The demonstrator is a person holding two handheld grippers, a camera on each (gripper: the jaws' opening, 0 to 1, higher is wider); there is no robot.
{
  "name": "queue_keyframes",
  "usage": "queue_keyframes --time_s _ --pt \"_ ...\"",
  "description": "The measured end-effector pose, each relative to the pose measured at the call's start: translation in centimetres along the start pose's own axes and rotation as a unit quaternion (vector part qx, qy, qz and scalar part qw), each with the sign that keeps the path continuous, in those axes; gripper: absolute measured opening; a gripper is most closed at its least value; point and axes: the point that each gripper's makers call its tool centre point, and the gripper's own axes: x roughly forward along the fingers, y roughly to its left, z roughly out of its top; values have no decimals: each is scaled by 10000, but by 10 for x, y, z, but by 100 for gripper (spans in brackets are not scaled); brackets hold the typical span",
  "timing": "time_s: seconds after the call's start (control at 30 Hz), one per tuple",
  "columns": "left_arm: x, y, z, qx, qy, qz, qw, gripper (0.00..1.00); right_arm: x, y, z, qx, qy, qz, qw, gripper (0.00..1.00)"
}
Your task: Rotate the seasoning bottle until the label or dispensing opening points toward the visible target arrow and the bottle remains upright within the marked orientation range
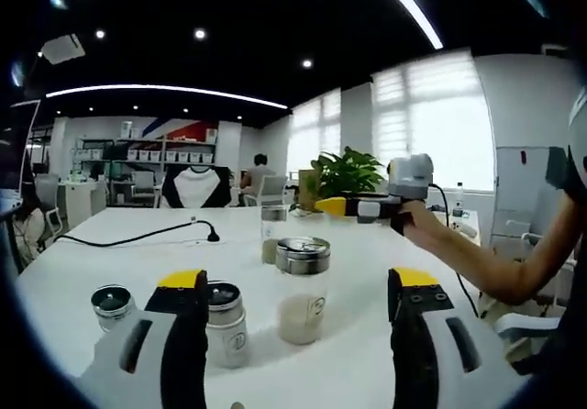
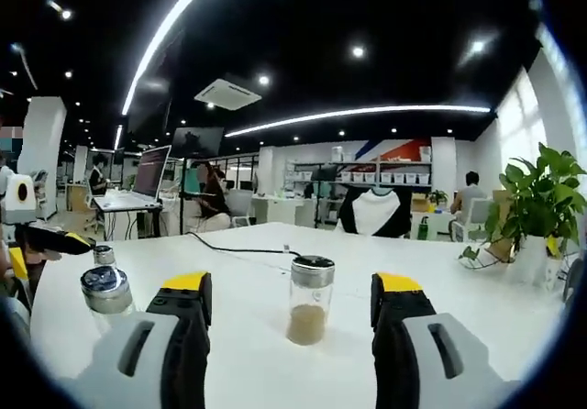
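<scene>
Seasoning bottle (image 2: 310,300), upright on the white table (image 2: 477,317) ahead of the right gripper (image 2: 292,306)'s spread, empty jaws, looks light, rigid, slippery glass: grip mid-body, below its metal cap.

No readable text. Round marks on jar (image 1: 302,290) and small shaker (image 1: 226,323) labels too small to make out.

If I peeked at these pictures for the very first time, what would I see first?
First, the two yellow-tipped jaws of the right gripper, standing open around a glass seasoning bottle with brown powder at its bottom, upright on the white table. In the left gripper view, the open left gripper looks at a cluster of silver-lidded jars. A leafy green plant sits at the table's far edge.
</scene>
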Motion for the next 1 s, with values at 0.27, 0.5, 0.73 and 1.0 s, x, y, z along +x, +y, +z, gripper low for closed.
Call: queue_keyframes --time_s 0.27,0.5,0.73,1.0 --pt "-2 -3 6 -50 -113 -108 9999 82 23 -20 -1 58 243 -275 9993 71" --pt "-8 -6 21 -95 -433 -139 9989 82 35 -33 13 14 142 -377 9992 66" --pt "-5 -6 25 144 -345 -64 9993 83 56 -41 7 77 205 -355 9991 66" --pt "-4 -1 20 240 -206 90 9995 83 85 -45 -35 320 650 -318 9969 66"
